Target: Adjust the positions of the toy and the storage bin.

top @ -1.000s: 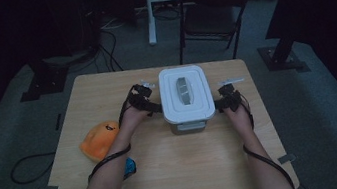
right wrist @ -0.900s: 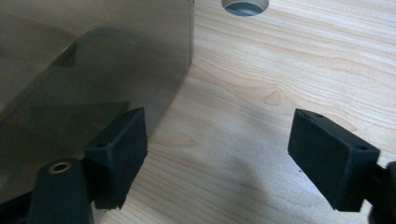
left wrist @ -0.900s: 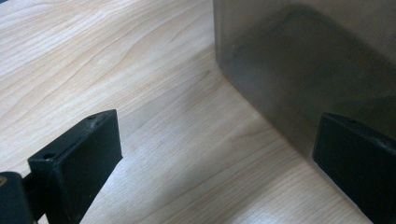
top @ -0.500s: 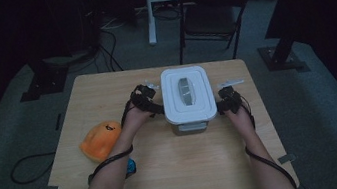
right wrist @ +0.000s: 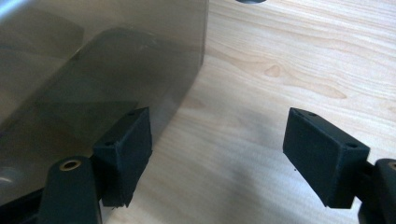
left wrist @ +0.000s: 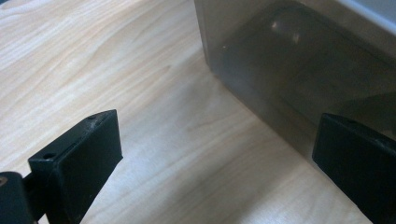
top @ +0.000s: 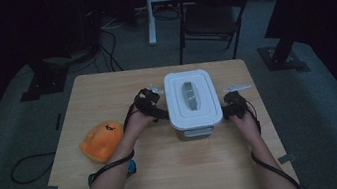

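From the high view the table (top: 168, 175) carries a lidded white box (top: 192, 98) at its middle, with an orange plush toy (top: 102, 140) well apart at the box's 8 o'clock, the left hand-held gripper (top: 158, 110) at the box's 9 o'clock side and the right hand-held gripper (top: 229, 108) near its 4 o'clock corner. The gripper views add the box's smoky translucent wall (left wrist: 299, 79) below the lid. They also show both pairs of jaws spread wide apart, holding nothing, one jaw of each close against that wall.
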Motion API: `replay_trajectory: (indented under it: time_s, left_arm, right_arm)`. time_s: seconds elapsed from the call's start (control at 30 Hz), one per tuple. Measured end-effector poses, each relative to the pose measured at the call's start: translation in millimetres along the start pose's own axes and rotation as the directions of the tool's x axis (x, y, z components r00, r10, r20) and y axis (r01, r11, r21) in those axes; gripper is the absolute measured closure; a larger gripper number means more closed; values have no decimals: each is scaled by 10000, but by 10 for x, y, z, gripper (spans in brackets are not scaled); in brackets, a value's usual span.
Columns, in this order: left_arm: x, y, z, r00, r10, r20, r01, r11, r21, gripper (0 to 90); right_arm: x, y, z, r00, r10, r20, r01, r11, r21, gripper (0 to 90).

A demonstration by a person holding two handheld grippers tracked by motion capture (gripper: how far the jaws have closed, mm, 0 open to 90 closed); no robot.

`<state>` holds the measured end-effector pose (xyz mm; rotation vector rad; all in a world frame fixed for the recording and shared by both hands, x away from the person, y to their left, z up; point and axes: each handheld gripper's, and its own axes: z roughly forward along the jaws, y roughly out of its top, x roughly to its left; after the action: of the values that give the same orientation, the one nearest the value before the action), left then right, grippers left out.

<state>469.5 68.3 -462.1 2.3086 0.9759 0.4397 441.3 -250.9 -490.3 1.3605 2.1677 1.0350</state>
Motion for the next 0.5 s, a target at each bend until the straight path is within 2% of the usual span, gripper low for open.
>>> replay_trajectory:
  time_s: [0.17, 0.5]
  left_arm:
    - [-88, -43, -64, 9996, 271, 16, -271, 9996, 26, 19]
    - [-247, -149, -146, 9981, 544, 283, -542, 9985, -83, 19]
  right_arm:
    - [46, -82, -79, 9999, -104, -73, 103, 9999, -84, 240]
    - [113, -245, -248, 9995, -228, -215, 223, 9995, -234, 244]
